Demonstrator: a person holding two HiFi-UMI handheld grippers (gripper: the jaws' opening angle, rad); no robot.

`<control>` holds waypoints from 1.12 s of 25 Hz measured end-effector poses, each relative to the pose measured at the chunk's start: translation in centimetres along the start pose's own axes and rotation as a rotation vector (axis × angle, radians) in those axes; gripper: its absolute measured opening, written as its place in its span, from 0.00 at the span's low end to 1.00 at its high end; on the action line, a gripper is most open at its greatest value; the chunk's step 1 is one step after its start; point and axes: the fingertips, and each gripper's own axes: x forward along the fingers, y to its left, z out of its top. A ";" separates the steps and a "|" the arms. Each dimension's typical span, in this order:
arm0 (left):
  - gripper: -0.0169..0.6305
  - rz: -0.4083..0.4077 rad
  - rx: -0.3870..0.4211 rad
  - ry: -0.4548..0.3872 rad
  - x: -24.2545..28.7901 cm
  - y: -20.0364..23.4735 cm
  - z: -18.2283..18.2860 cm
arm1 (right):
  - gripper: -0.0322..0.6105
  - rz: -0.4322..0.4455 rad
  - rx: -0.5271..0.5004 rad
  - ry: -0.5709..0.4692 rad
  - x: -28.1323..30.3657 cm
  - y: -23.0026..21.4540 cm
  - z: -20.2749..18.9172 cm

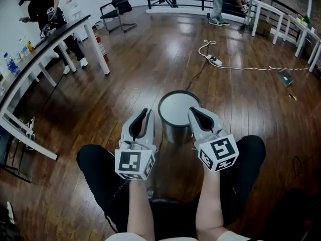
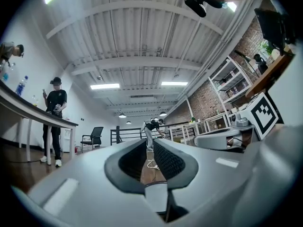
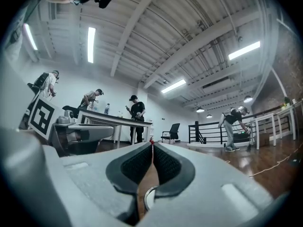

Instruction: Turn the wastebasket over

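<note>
The wastebasket (image 1: 176,127) is a metal cylinder with a dark rim and a pale round top face, standing on the wooden floor between the person's knees. Whether that face is its base or its inside, I cannot tell. My left gripper (image 1: 144,115) hovers just left of it, pads a narrow slit apart (image 2: 149,144) with nothing between them. My right gripper (image 1: 196,114) hovers over its right rim, pads pressed together (image 3: 152,146) and empty. Neither gripper touches the basket. Both gripper views look level across the room, so the basket is out of their sight.
A long white table (image 1: 51,39) runs along the left with a person (image 1: 47,9) at it and a red fire extinguisher (image 1: 102,46) by its leg. A black chair (image 1: 118,5) stands at the back. A power strip with white cable (image 1: 214,60) lies ahead right, near white railings (image 1: 281,21).
</note>
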 end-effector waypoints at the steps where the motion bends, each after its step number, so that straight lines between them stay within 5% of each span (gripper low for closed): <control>1: 0.10 -0.001 -0.003 0.001 0.7 0.7 -0.4 | 0.04 0.004 -0.007 0.003 0.9 0.0 -0.2; 6: 0.10 0.000 0.049 0.002 3.5 3.3 -2.6 | 0.04 -0.014 -0.025 0.066 4.7 -1.3 -3.1; 11: 0.11 0.050 -0.064 0.098 5.3 6.4 -7.8 | 0.08 0.011 -0.019 0.210 7.9 -0.9 -8.7; 13: 0.19 0.068 -0.077 0.154 5.7 7.1 -10.1 | 0.23 0.031 -0.049 0.294 9.1 -0.4 -11.5; 18: 0.49 0.104 -0.133 0.257 5.6 8.8 -15.9 | 0.39 0.149 -0.162 0.488 12.3 2.3 -18.6; 24: 0.54 0.215 -0.177 0.307 3.7 11.7 -19.4 | 0.37 0.227 -0.189 0.720 15.2 5.0 -27.0; 28: 0.53 0.228 -0.176 0.325 2.7 12.2 -20.5 | 0.21 0.185 -0.321 0.815 16.2 4.5 -30.2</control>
